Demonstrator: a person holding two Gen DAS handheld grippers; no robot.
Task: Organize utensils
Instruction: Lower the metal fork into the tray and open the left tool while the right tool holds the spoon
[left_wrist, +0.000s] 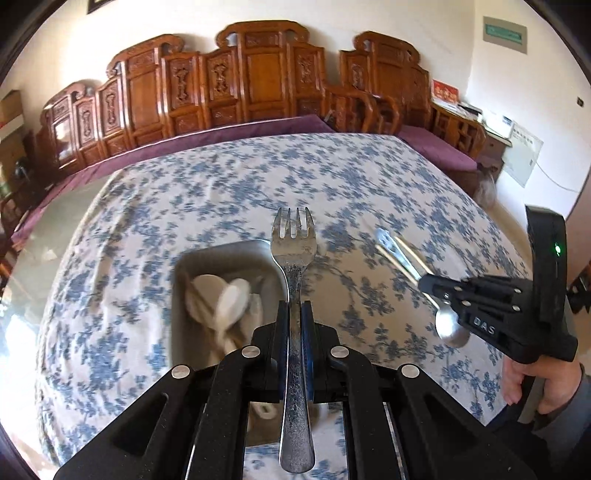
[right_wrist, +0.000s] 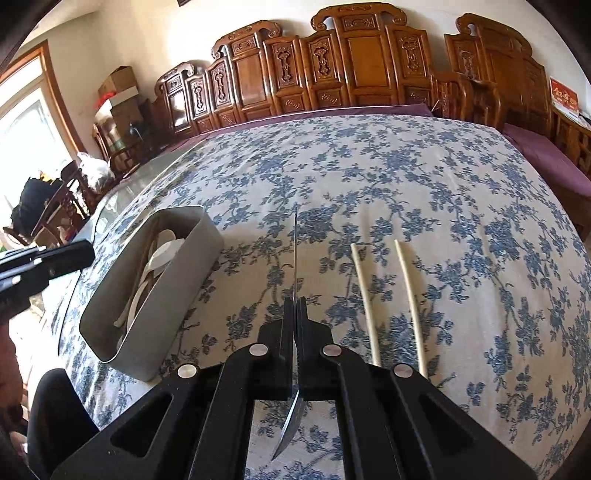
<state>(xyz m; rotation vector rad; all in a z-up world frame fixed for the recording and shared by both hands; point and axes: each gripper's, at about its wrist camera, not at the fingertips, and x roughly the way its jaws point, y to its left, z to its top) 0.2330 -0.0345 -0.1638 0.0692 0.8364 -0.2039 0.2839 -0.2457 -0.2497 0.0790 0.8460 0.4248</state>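
Note:
My left gripper (left_wrist: 294, 314) is shut on a metal fork (left_wrist: 293, 251), tines pointing away, held above the grey rectangular bin (left_wrist: 192, 258). The bin holds white spoons (left_wrist: 229, 299) and chopsticks. My right gripper (right_wrist: 295, 314) is shut on a metal spoon (right_wrist: 295, 254), seen edge-on, its bowl toward the camera. In the left wrist view the right gripper (left_wrist: 428, 286) holds that spoon (left_wrist: 448, 326) to the right of the bin, above the cloth. The bin (right_wrist: 173, 280) lies left of the right gripper. Two white chopsticks (right_wrist: 369, 306) lie on the cloth at its right.
The table carries a blue floral cloth (right_wrist: 424, 184). A carved wooden bench (right_wrist: 351, 66) with a purple cushion runs behind it. The left gripper's fingertips (right_wrist: 55, 258) show at the left edge of the right wrist view. A chair and bags stand at far left.

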